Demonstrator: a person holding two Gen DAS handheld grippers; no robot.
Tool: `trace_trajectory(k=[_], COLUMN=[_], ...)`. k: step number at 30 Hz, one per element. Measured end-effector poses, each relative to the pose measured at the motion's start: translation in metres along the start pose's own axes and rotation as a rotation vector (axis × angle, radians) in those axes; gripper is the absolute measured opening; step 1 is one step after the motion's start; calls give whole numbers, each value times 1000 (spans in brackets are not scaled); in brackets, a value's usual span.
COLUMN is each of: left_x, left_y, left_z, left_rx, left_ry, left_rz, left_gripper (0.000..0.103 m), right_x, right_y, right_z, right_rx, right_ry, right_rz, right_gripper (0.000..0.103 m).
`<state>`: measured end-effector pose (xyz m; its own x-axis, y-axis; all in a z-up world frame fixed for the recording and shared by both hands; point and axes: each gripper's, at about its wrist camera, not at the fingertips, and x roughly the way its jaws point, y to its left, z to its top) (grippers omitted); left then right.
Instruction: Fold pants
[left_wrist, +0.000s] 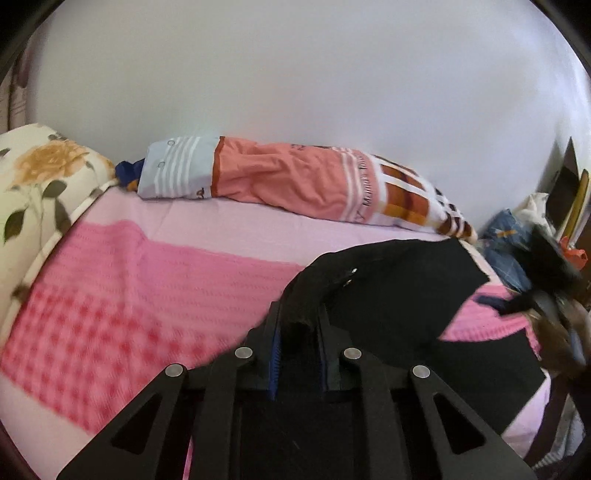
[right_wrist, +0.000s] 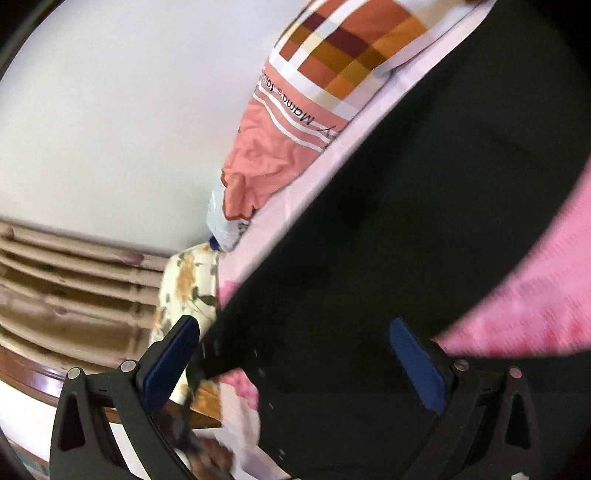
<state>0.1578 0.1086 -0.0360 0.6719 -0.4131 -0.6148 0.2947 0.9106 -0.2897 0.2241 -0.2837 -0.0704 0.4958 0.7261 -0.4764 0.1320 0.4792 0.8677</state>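
Headboard (left_wrist: 33, 177): cream fabric with orange roses, at the far left of the left wrist view; it stands against the bed's left end
Bed (left_wrist: 229, 229): pale lilac sheet under everything; a white wall rises behind it
Blanket (left_wrist: 122, 288): pink knit with a darker checked band, spread over the sheet from the left side toward the middle; blurred in places
Pillow (left_wrist: 295, 184): long and rolled, lying along the wall side of the bed; light blue striped end at the left, salmon middle, brown and orange checks at the right; a dark blue bit of cloth pokes from its left end
Left gripper (left_wrist: 298, 328): jaws drawn close together on a bunched fold of the pants; the cloth is pinched between the blue pads and rises from them in a ridge
Pants (left_wrist: 399, 295): black, on the right half of the bed, over the blanket and sheet; two small metal studs show near the held ridge; the part beyond the pinch lies flat toward the pillow's checked end
Pile (left_wrist: 506, 243): blue cloth and other items heaped at the bed's right edge; contents too blurred to name
Right gripper (right_wrist: 295, 350): jaws spread wide; the pants' edge lies between the blue pads, which do not press on it
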Motion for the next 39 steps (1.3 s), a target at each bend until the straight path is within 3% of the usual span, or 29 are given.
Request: trace_trajectory(k=[2, 3, 5, 6, 7, 9, 12, 18, 24, 29, 31, 35, 39], left_x=[-12, -17, -24, -25, -26, -26, -22, -40, -61, -69, -68, -64, -74], left_y=[-13, -20, -27, -29, -31, -31, -28, -10, 8, 17, 20, 32, 24], left_z=[-14, -21, -30, -33, -35, -38, -42, -49, -77, -113, -132, -154, -149], left_rx=[-3, -3, -18, -33, -39, -65, -102, -181, -251, -284, -269, -299, -246], left_ry=[0, 1, 9, 19, 22, 33, 63, 87, 155, 218, 249, 281, 266], left_rz=[1, 2, -6, -13, -13, -17, -21, -1, 56, 113, 165, 198, 279], left_gripper=[16, 16, 16, 16, 16, 16, 16, 17, 18, 18, 18, 17, 18], right_x=[20, 29, 43, 49, 53, 58, 52, -3, -38, -31, -23, -20, -23], right_y=[-7, -11, -22, -29, -36, -50, -61, -29, -43, -77, -90, -104, -112], right_z=[22, 30, 43, 49, 53, 55, 46, -18, -111, -177, -194, -203, -207], right_rx=[46, 72, 114, 141, 159, 185, 211, 54, 76, 165, 201, 227, 255], right_ry=[28, 34, 46, 49, 52, 47, 5, -72, 23, 131, 168, 187, 188], right_rz=[-35, -42, -89, -121, -143, -170, -127, -110, -125, -159, -165, -145, -41], right_gripper=[101, 95, 71, 34, 8, 9, 8, 7, 7, 7, 7, 7, 13])
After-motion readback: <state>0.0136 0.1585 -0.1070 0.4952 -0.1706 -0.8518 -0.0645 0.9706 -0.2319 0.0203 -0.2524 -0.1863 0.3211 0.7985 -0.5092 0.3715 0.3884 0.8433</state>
